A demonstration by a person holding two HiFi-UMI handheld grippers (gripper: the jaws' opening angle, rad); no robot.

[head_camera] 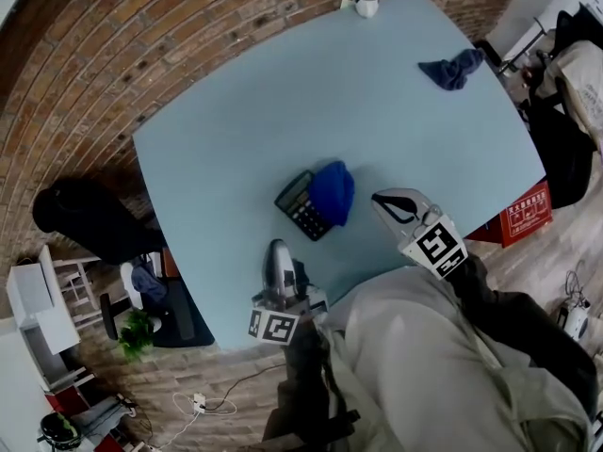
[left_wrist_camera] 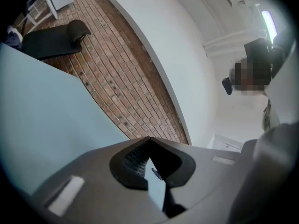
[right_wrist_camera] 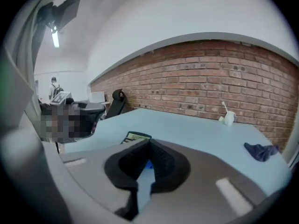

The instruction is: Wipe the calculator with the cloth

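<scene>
A pale blue bench [head_camera: 236,139] with a smooth matt top stands before a curved wall of red brick [head_camera: 141,26]. At its near edge the left gripper [head_camera: 278,245], a grey plastic shell with dark ribbed pads, has its jaws together on nothing. Just beyond it lies the calculator [head_camera: 301,205], a flat black slab with rows of keys. A soft, rumpled blue cloth [head_camera: 334,192] covers the calculator's right end. To the right, the right gripper [head_camera: 380,198] also has its jaws pressed together and empty.

At the far edge stands a white cup [head_camera: 366,2] with a stick in it. A crumpled dark blue rag [head_camera: 452,69] lies near the right corner.

The left gripper view shows only bare bench, brick and a black chair [left_wrist_camera: 56,38], with no calculator. The right gripper view catches the calculator's pale display [right_wrist_camera: 136,137], which the head view does not make out, with the cup and rag beyond.
</scene>
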